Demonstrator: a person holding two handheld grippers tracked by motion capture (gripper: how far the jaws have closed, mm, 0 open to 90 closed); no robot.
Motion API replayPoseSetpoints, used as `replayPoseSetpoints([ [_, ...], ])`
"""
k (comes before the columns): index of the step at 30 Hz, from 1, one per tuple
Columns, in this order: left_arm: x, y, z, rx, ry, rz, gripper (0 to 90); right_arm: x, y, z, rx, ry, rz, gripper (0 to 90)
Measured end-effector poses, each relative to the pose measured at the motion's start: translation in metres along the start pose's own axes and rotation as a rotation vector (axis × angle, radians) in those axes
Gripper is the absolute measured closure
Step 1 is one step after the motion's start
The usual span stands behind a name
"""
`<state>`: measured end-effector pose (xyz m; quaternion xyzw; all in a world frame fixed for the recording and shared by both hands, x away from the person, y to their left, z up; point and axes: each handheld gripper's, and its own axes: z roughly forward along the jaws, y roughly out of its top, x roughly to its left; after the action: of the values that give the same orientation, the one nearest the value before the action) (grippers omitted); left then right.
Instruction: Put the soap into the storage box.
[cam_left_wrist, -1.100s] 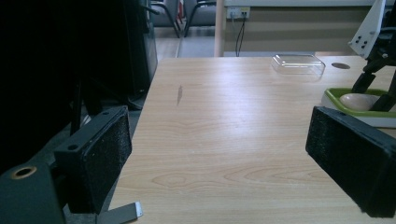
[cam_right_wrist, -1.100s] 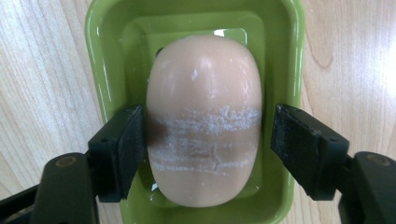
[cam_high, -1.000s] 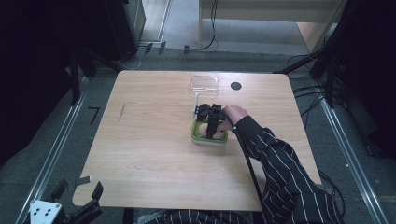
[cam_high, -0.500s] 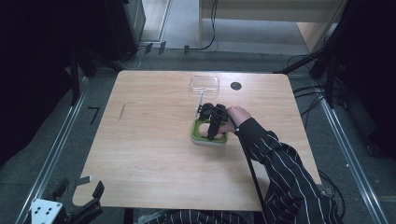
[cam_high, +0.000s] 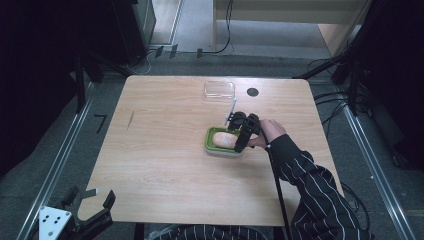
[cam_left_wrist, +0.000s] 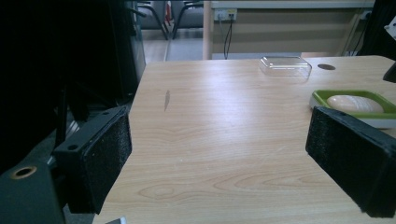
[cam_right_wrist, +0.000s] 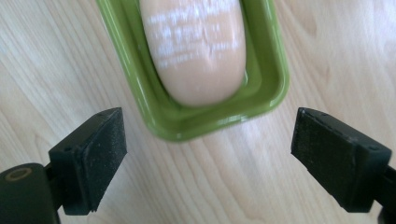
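A green tray (cam_high: 214, 146) sits right of the table's middle with a pale oblong roll (cam_high: 224, 139) lying in it. My right gripper (cam_high: 240, 134) hovers over the tray's right end, held by a hand in a striped sleeve. Seen from the right gripper view, the right gripper (cam_right_wrist: 208, 121) is open; its jaws have just been opening and its pads (cam_right_wrist: 95, 154) touch nothing. The tray (cam_right_wrist: 159, 116) and the roll (cam_right_wrist: 196, 51) lie just ahead of them. My left gripper (cam_high: 92, 197) rests open off the table's front left corner, with empty jaws in the left gripper view (cam_left_wrist: 219, 126).
A clear plastic lid (cam_high: 219, 90) lies near the table's far edge, with a dark round hole (cam_high: 252, 92) in the tabletop (cam_high: 165, 165) to its right. A thin white stick (cam_high: 231, 107) lies between lid and tray. Dark racks and cables stand around the table.
My right gripper has drawn back to the right from over the tray's middle, with its jaws wider apart, and the roll now shows. The left gripper has not moved.
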<state>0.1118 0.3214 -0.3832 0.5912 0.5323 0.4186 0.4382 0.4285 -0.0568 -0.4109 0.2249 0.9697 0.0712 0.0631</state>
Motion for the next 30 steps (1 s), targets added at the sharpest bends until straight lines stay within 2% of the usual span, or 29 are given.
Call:
replayPoseSetpoints([
  [12,-0.002,0.003,0.010,0.002,-0.034,0.011,7.2,-0.003,-0.046,-0.003,0.018,-0.009,0.109,11.0],
  [30,-0.007,0.008,0.028,0.003,-0.093,0.026,7.2,0.005,-0.100,-0.002,0.058,-0.026,0.211,11.3],
])
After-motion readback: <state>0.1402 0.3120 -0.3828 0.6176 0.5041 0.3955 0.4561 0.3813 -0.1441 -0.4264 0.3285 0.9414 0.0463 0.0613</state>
